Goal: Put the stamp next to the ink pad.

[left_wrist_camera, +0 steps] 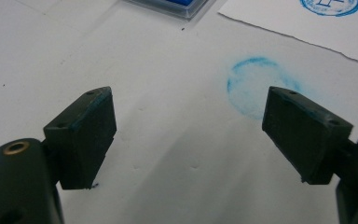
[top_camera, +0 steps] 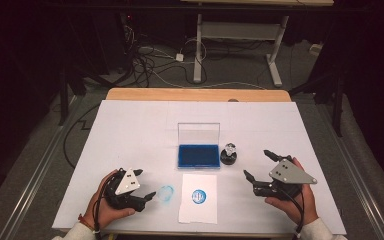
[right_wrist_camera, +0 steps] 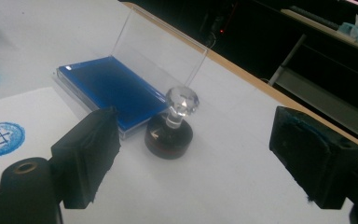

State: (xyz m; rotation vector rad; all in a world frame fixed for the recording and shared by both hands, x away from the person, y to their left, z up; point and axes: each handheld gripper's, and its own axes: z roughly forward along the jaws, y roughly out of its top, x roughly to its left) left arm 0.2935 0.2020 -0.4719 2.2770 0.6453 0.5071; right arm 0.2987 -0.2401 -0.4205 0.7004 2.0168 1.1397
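While both grippers rest low over a white table (top_camera: 130, 125), one stamp (top_camera: 229, 154), one ink pad (top_camera: 198, 155) and one sheet of paper (top_camera: 198, 212) lie between them. The stamp has a dark round base and a clear faceted knob; it stands upright just right of the ink pad, touching nothing else, in front of the right gripper (top_camera: 260, 165). That gripper's jaws are spread wide and hold nothing. The left gripper (top_camera: 145, 185), near the front left edge, also has its jaws spread and empty.

The ink pad is blue, in a clear case with its lid standing open. The paper carries one round blue stamp mark (top_camera: 198, 196). A second, fainter blue ring (top_camera: 166, 193) sits on the table itself, just left of the paper.

From the right gripper view, the knob's facets and a wooden table edge (right_wrist_camera: 242, 70) show clearly. From the left gripper view, the faint ring appears between the jaws. The high view shows a grey floor with cables (top_camera: 155, 60) and a second desk's legs (top_camera: 198, 50) in a dark room.
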